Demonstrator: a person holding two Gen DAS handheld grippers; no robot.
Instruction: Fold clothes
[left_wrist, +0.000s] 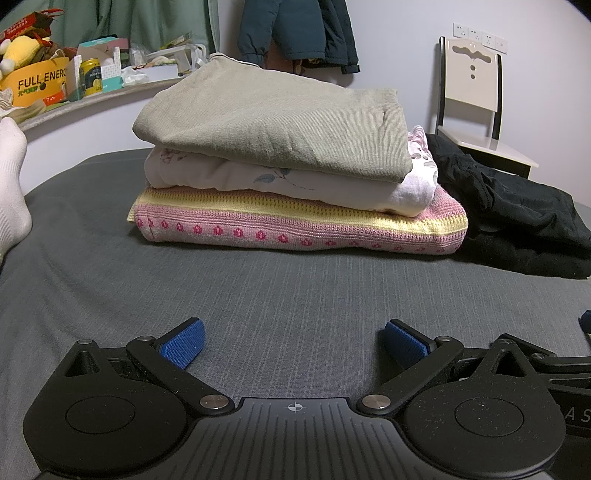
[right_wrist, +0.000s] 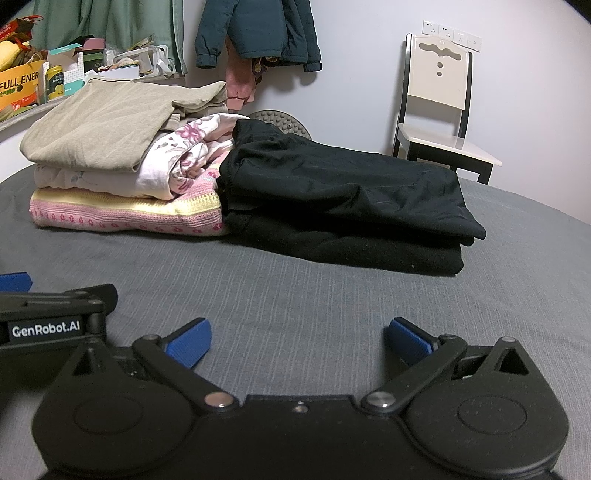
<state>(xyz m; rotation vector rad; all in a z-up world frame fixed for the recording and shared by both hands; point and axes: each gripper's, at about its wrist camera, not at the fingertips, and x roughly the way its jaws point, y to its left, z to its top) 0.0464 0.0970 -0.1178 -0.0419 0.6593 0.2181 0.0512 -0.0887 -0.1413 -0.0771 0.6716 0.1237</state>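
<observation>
Both the left gripper (left_wrist: 293, 341) and right gripper (right_wrist: 297, 341) hover empty over the grey bed (left_wrist: 258, 295), fingers spread wide, facing folded clothes (left_wrist: 295, 177) beside black garments (right_wrist: 351, 206).

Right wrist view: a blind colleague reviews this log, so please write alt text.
Open right tongs hover empty over a grey bedsheet. Beyond lie folded black clothes beside a stack: beige top, floral garment, pink knit.

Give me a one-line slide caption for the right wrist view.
Open right gripper rests on the grey bed, facing folded black clothes beside a three-garment stack.
</observation>
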